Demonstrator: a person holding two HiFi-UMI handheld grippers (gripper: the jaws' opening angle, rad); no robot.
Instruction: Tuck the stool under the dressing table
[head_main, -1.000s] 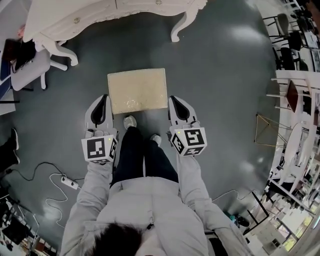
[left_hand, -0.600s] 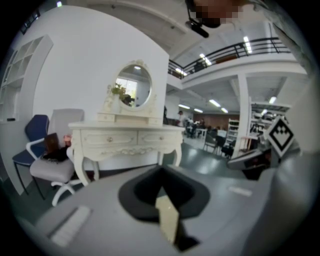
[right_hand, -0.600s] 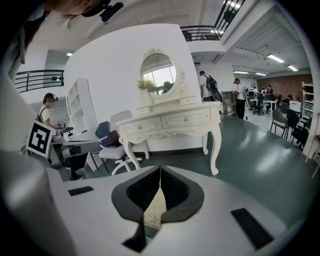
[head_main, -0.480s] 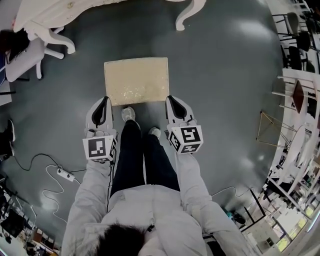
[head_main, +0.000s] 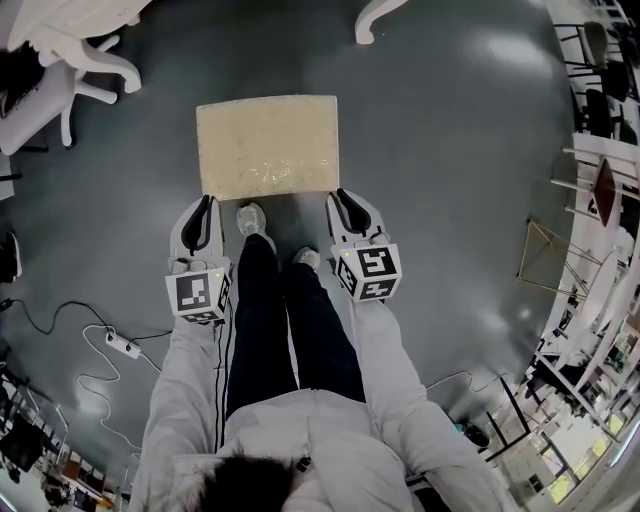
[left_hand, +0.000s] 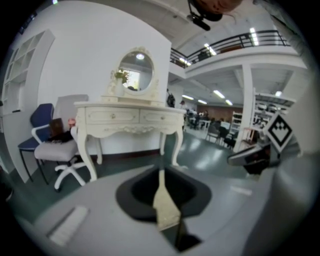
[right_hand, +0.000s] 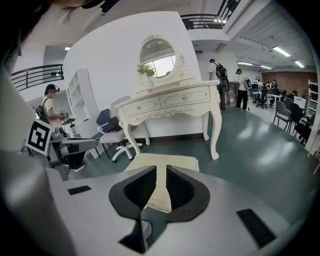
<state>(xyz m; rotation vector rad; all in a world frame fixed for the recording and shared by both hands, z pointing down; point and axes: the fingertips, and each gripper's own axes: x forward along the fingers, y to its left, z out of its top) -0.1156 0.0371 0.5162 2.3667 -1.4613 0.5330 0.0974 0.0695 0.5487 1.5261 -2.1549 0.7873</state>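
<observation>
The stool (head_main: 268, 147) sits out on the floor (head_main: 450, 150) right at the person's feet, well short of the dressing table (right_hand: 170, 102). Looks like a soft padded seat on a stiff frame, probably light enough to slide. Left gripper (head_main: 206, 205) and right gripper (head_main: 341, 196) hover by its near corners, fingers a crack apart and opening, nothing between them. I'd pinch the seat's side edges.

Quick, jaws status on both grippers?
Left gripper: jaws opening, narrow gap, nothing held; stool just ahead.
Right gripper: jaws opening, nothing held, stool just ahead.
</observation>
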